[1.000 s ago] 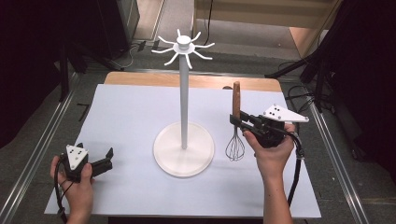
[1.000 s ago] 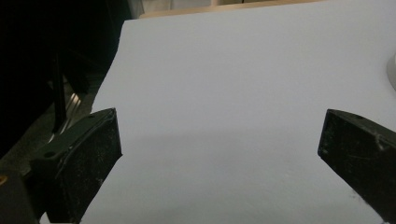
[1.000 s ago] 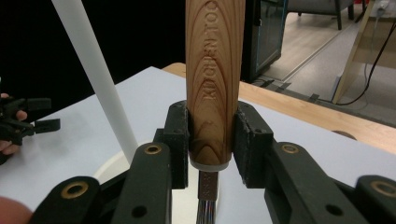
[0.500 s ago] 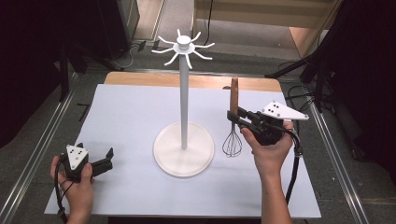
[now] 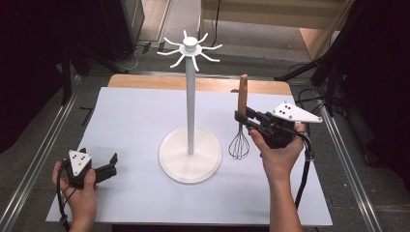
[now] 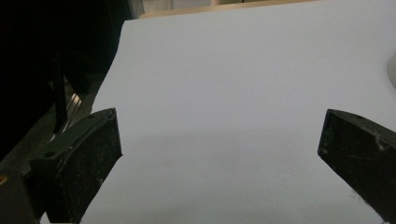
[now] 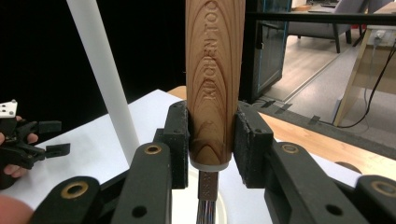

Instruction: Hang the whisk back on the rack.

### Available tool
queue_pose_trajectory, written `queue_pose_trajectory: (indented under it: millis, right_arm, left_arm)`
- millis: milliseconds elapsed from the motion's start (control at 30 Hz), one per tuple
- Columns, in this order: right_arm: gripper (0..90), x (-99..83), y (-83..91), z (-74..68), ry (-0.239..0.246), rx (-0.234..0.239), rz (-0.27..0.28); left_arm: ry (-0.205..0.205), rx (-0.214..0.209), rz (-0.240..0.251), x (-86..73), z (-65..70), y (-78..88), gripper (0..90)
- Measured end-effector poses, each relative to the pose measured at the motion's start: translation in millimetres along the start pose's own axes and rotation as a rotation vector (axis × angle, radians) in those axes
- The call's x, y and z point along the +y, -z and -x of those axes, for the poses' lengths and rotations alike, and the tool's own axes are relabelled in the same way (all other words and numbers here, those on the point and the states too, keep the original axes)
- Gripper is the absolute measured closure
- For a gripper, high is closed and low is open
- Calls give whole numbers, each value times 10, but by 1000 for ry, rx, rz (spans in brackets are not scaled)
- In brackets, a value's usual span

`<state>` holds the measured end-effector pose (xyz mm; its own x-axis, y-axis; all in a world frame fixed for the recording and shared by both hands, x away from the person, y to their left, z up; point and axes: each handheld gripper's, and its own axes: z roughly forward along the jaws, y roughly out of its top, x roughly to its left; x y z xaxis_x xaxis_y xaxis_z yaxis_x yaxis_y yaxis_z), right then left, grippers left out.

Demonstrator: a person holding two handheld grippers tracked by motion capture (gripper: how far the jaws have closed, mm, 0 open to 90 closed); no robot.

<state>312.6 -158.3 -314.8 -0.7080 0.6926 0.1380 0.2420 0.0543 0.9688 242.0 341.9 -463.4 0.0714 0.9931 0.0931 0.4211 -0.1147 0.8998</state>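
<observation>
While the left gripper (image 5: 112,163) rests open near the table's (image 5: 135,116) front-left corner, the right gripper (image 7: 211,140) clamps the whisk (image 5: 240,130) upright beside the stand (image 5: 190,145).

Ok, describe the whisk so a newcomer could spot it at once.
Start at the tall white stand mid-table. Just right of its round base, the whisk hangs upright in the right claw, clamped low on its handle. It alone pairs a wooden handle with a wire head.
</observation>
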Motion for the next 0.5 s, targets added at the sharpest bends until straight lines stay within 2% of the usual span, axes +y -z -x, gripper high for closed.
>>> queue_pose_trajectory:
  millis: [500]
  right_arm:
    - [711, 139, 6, -90, 13, 14, 40]
  left_arm:
    - [1, -4, 2, -1, 5, -2, 0]
